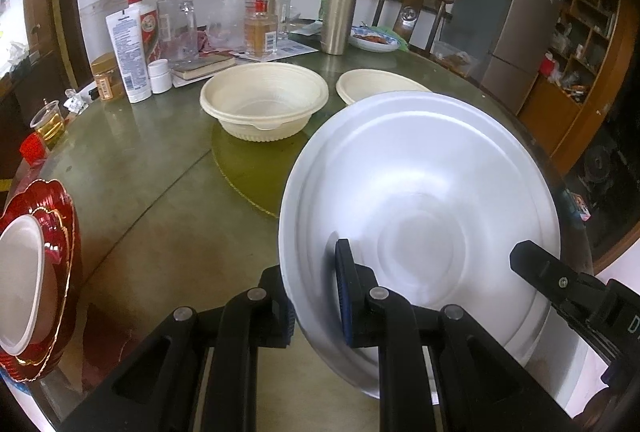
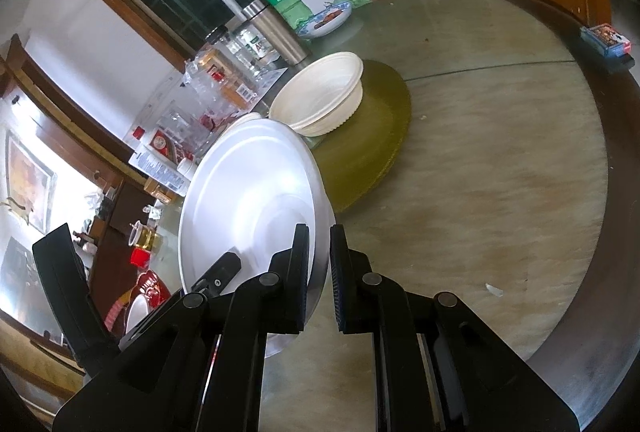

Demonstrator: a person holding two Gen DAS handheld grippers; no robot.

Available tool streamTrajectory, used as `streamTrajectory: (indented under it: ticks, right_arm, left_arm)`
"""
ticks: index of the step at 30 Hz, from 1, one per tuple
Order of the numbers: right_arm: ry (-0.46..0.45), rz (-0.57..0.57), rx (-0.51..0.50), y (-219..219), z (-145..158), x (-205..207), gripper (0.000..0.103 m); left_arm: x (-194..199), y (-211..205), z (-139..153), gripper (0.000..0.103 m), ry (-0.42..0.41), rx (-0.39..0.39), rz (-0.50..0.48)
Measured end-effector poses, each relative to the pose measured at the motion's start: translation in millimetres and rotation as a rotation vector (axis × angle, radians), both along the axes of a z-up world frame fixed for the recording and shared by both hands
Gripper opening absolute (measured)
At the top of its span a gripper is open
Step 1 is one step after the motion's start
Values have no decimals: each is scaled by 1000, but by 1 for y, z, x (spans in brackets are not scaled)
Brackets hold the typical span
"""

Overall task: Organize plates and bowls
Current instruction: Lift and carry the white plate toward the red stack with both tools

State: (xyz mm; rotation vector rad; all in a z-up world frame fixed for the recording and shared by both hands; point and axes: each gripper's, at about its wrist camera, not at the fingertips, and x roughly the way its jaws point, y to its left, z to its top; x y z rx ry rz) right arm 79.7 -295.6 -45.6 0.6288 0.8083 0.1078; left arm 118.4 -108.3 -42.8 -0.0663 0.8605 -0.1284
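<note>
A large white plate hangs tilted over the table, gripped from two sides. My left gripper is shut on its near left rim. My right gripper is shut on the opposite rim and shows in the left wrist view as a black finger. Beyond the plate, a cream bowl sits on a yellow-green disc, with a cream plate to its right. A red scalloped plate carrying a white bowl rests at the table's left edge.
Bottles, jars, a white tube and a steel flask crowd the far side of the glass-topped round table. A blue dish of food stands behind. A cup of tea is at the left; a small box at the right rim.
</note>
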Motion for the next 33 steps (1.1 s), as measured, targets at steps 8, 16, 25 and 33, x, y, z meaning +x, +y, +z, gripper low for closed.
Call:
streamTrajectory:
  ticks: [8, 16, 25, 33]
  right_arm:
    - [-9, 26, -2, 11, 2, -3, 10]
    - [-19, 60, -3, 24, 3, -3, 10]
    - [-19, 96, 0, 36, 3, 1, 10]
    - [-22, 119, -3, 47, 5, 3, 10]
  left_arm:
    - [-7, 13, 4, 16, -9, -3, 19]
    - [-12, 25, 6, 16, -17, -2, 42]
    - [-16, 39, 5, 16, -15, -1, 69]
    - [-21, 47, 7, 16, -27, 0, 90]
